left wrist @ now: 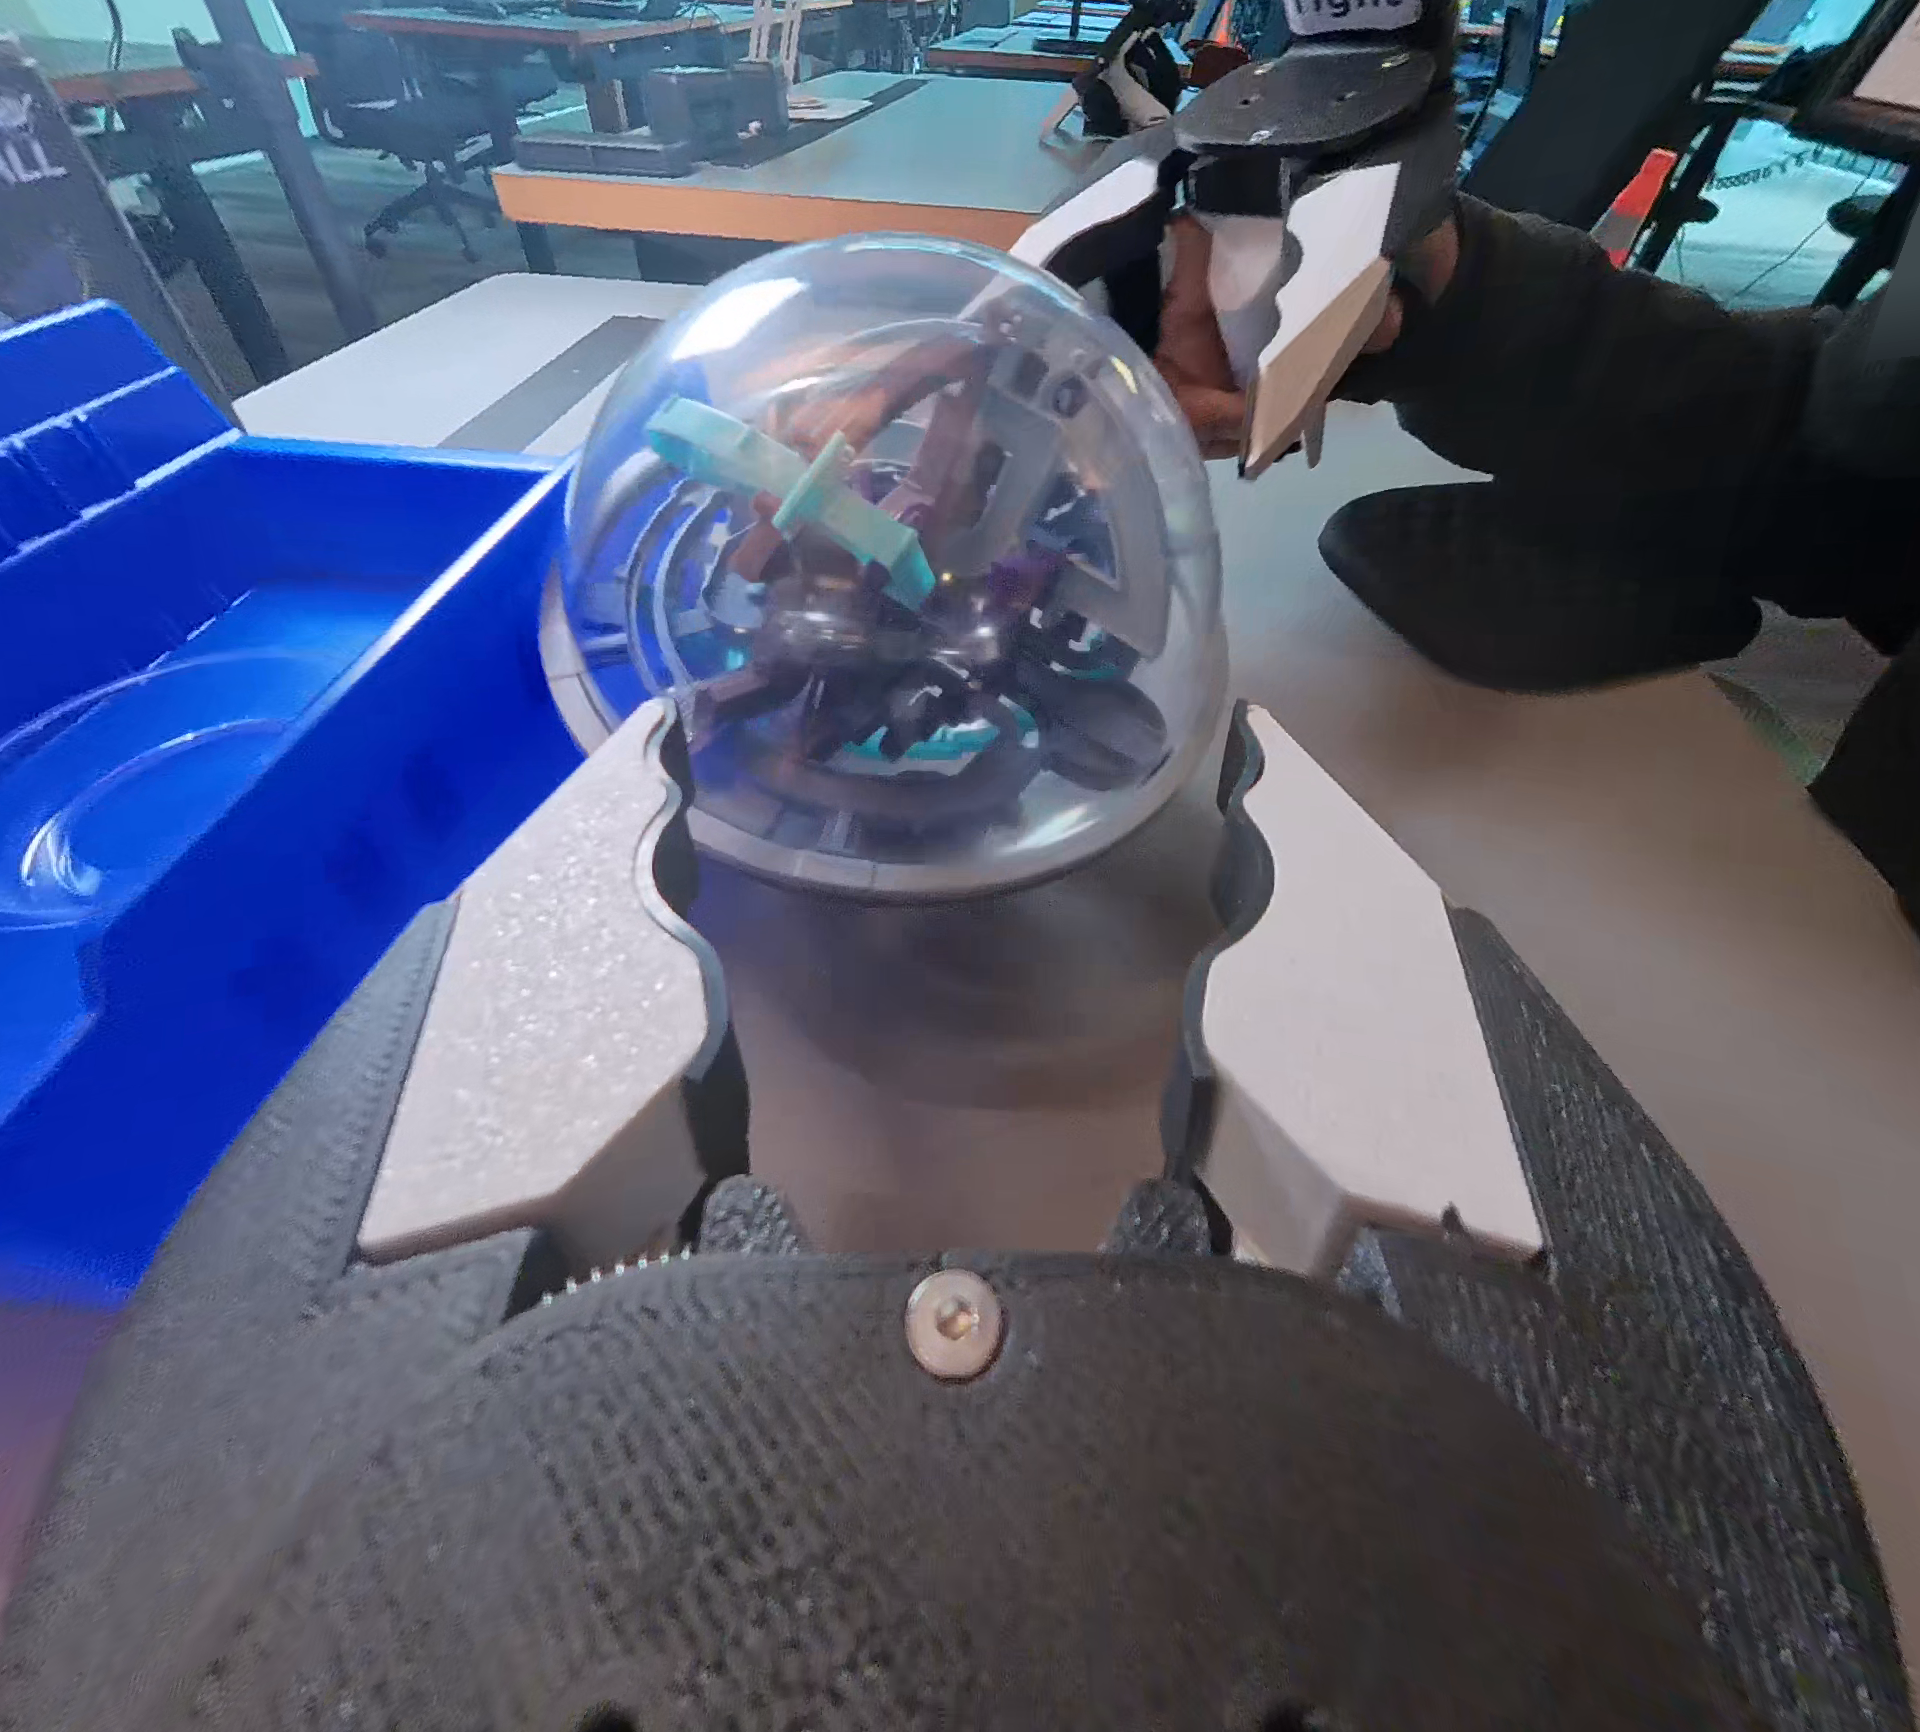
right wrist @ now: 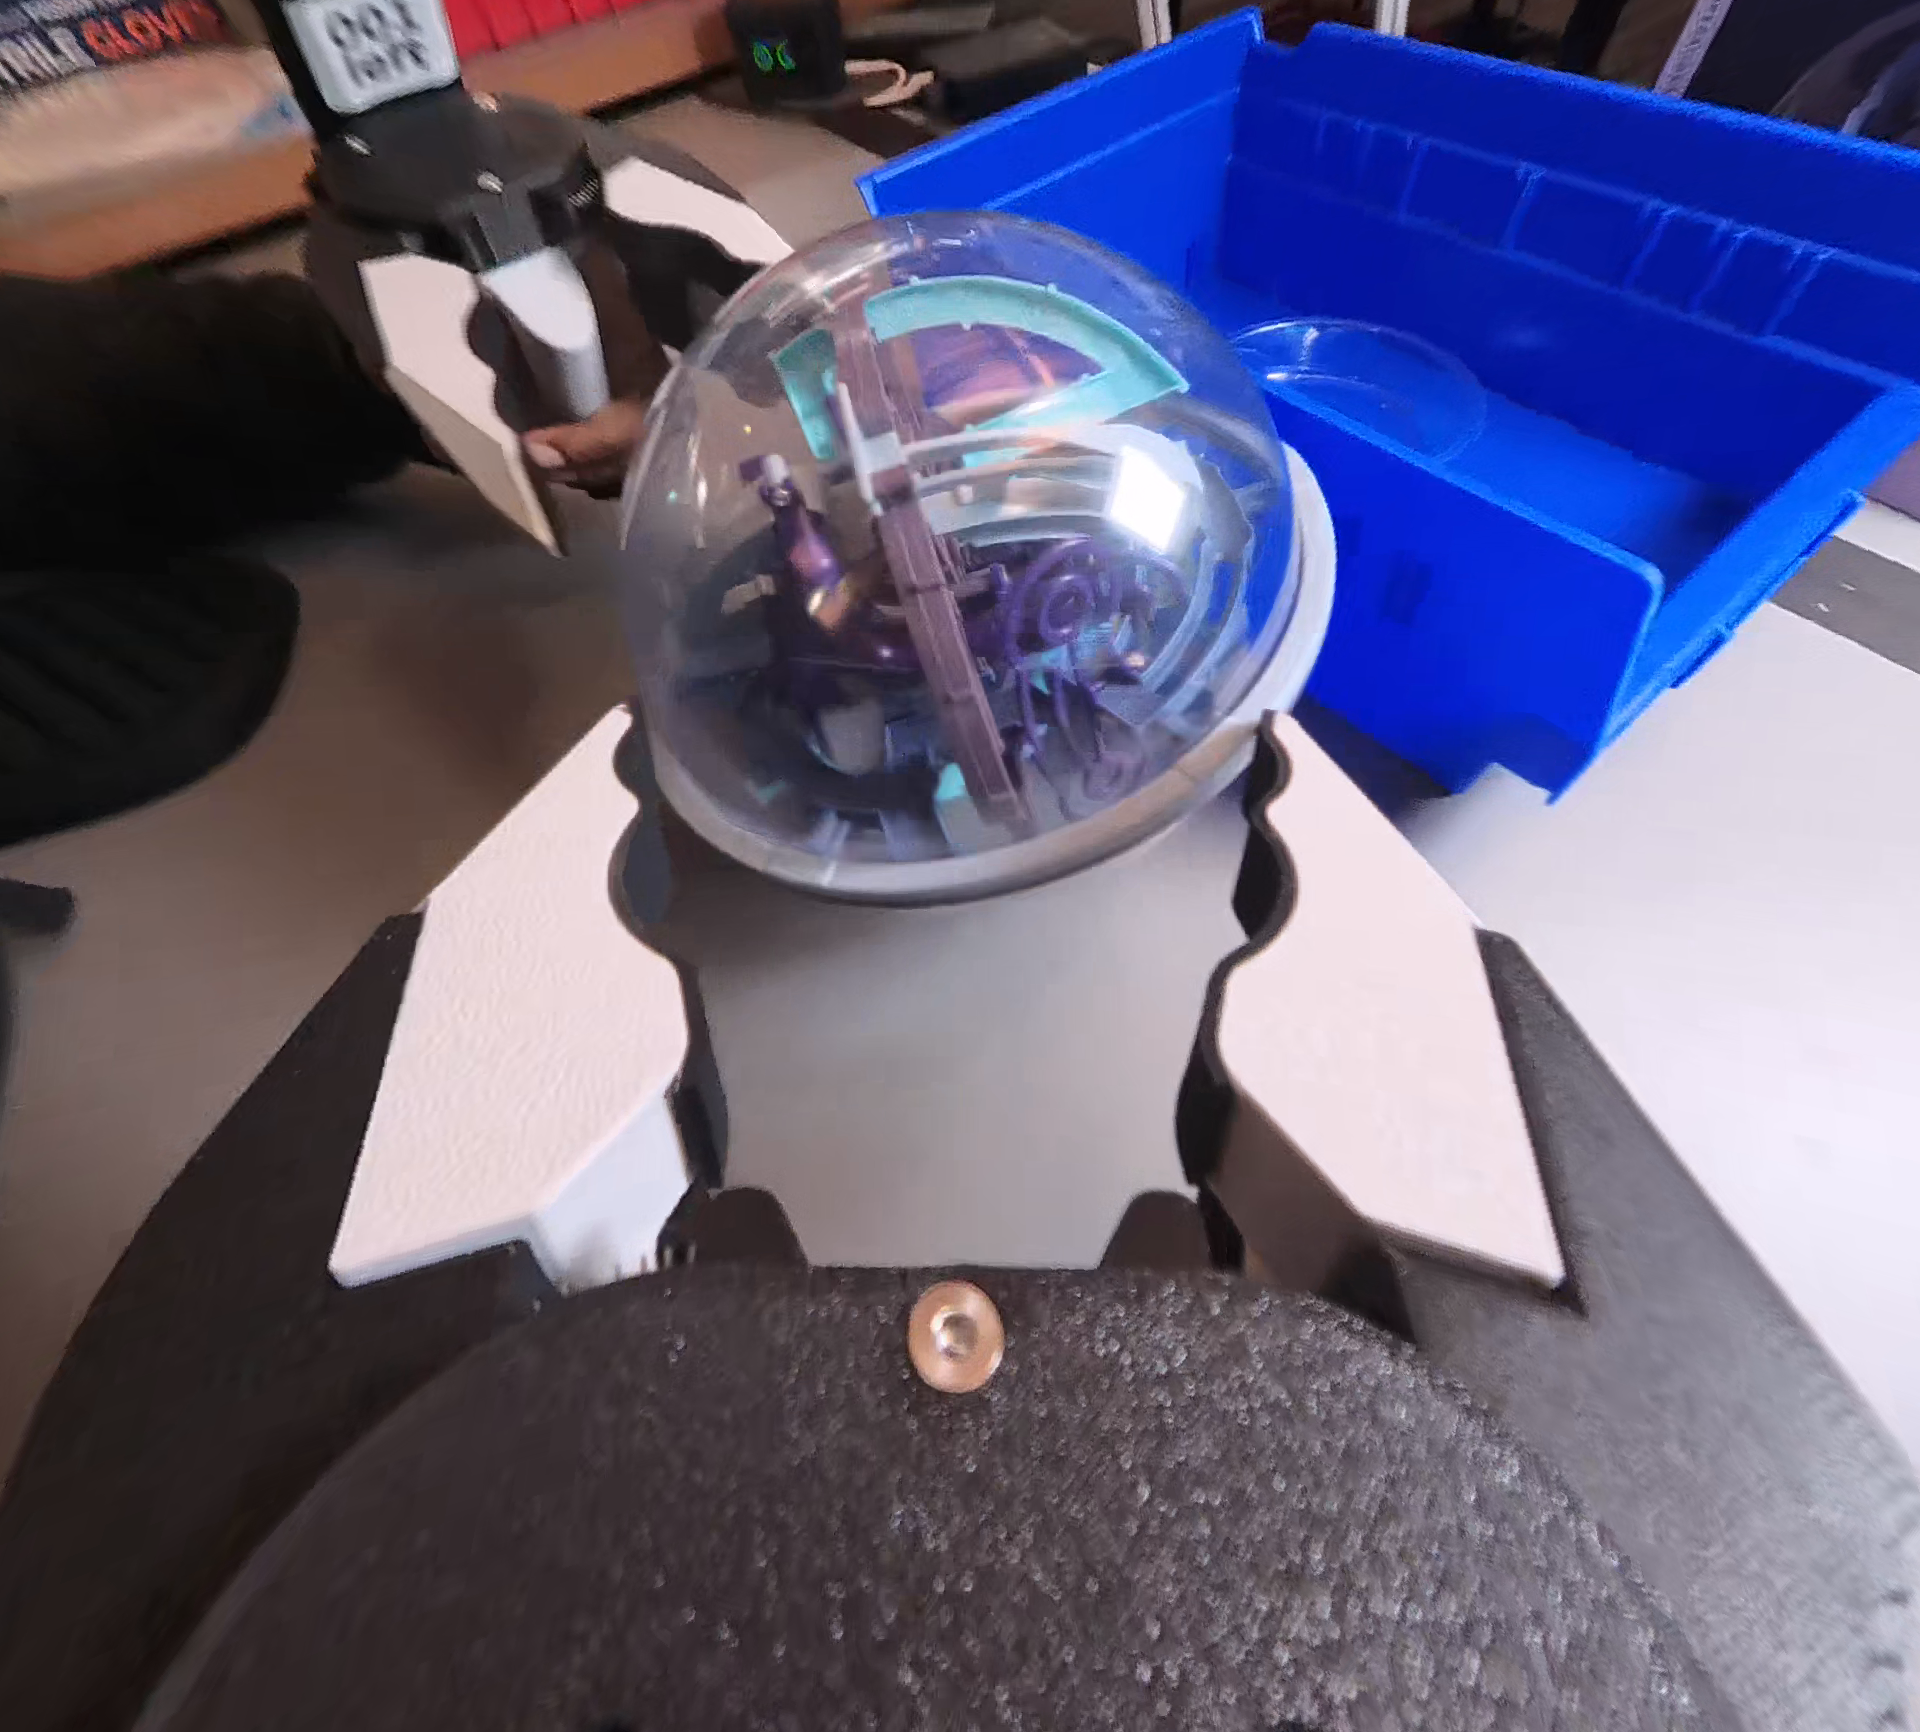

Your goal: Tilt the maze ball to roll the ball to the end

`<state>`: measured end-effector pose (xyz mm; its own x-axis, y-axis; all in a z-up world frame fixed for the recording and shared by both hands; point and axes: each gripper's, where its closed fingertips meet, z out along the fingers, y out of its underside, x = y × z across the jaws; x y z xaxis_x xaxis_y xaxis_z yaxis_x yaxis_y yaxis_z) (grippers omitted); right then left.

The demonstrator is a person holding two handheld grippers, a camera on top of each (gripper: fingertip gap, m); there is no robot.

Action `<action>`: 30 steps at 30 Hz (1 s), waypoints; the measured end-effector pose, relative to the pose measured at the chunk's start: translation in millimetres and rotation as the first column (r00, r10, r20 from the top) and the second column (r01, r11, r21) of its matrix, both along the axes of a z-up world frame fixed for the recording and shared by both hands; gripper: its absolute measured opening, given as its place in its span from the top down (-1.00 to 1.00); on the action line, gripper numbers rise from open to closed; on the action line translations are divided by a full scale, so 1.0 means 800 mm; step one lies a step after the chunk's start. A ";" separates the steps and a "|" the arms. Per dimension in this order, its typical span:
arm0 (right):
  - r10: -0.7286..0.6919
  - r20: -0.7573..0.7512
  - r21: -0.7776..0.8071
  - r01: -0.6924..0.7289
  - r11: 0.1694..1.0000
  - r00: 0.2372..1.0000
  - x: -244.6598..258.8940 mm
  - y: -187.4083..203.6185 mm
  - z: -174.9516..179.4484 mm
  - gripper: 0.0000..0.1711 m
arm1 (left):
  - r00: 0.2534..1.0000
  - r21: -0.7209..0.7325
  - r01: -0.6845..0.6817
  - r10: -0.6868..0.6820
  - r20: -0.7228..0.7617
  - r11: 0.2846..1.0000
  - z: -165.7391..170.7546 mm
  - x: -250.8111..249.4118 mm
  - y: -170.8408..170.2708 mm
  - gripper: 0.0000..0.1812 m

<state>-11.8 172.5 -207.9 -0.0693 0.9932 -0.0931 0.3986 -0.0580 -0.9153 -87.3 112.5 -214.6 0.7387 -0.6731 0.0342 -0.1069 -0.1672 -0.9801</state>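
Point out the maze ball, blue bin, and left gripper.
maze ball [left wrist: 894,560], left wrist view, clear dome.
blue bin [right wrist: 1382,633], right wrist view, near wall.
left gripper [left wrist: 951,737], left wrist view, midway between fingertips.

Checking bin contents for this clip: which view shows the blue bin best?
The right wrist view: the blue bin shows nearly whole, a clear dome lying inside. The left wrist view shows only one cropped part at the frame edge.

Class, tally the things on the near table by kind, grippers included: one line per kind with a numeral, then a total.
Maze ball: 1
Blue bin: 1
Clear dome piece inside the bin: 1
Hand-held grippers: 2, the left gripper and the right gripper, each with its jaws spread either side of the ball
Total: 5
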 end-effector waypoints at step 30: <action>0.317 -0.172 -0.081 -0.334 0.939 0.933 -0.023 0.012 -0.003 -0.26 | 0.997 0.088 0.058 -0.053 -0.059 0.994 -0.023 -0.007 0.017 -0.31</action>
<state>-30.0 181.7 -210.0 -0.4090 0.8984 -0.1599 0.2664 -0.0501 -0.9626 -93.3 125.8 -232.7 0.6995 -0.7114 -0.0686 -0.1693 -0.0717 -0.9830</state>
